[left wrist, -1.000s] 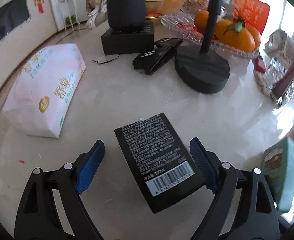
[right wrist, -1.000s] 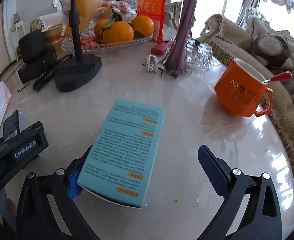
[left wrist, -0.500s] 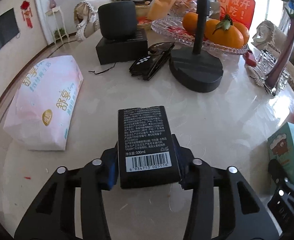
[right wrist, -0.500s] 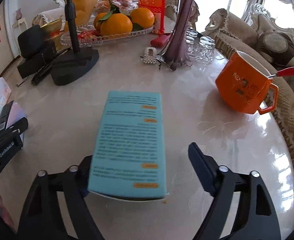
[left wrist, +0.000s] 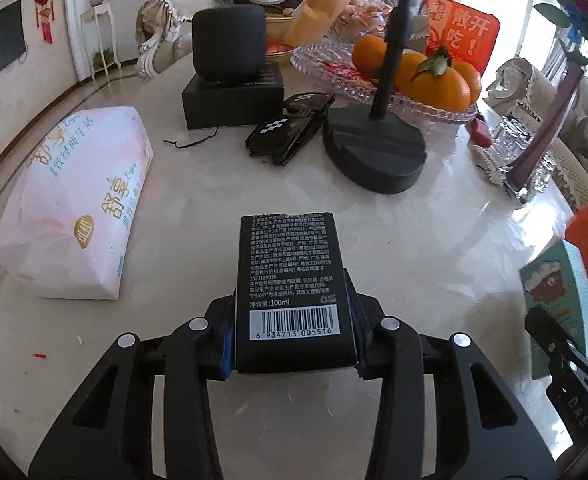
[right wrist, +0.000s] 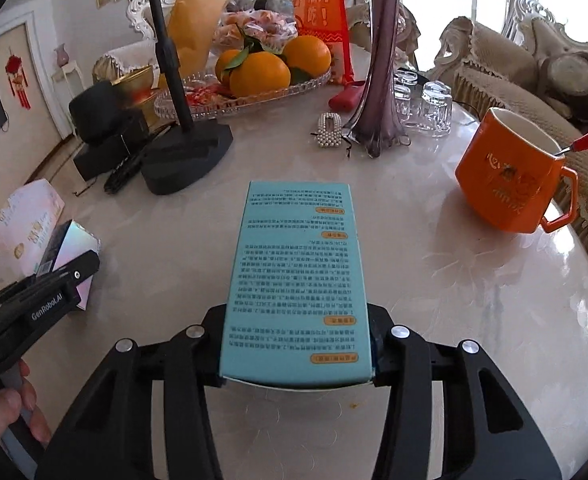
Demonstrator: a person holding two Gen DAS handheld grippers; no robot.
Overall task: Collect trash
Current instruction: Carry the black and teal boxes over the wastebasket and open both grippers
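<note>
My left gripper [left wrist: 291, 340] is shut on a black box with a barcode [left wrist: 289, 280], clamping its near end; the box points away over the marble table [left wrist: 434, 248]. My right gripper [right wrist: 296, 350] is shut on a light blue box [right wrist: 298, 276] with printed text, also held by its near end. The blue box also shows at the right edge of the left wrist view [left wrist: 558, 292]. The black box shows at the left of the right wrist view [right wrist: 67, 248], held in the left gripper.
A pink tissue pack [left wrist: 81, 204] lies at the left. A black stand base [left wrist: 374, 152], glass fruit tray with oranges [left wrist: 414, 76], black speaker on a box [left wrist: 229, 80], purple vase [right wrist: 378, 80], glasses [right wrist: 426, 108] and orange mug [right wrist: 510, 176] stand behind.
Both grippers have gone from open to shut: the left closed on the black box, the right on the blue box. Both boxes now sit straight between the fingers.
</note>
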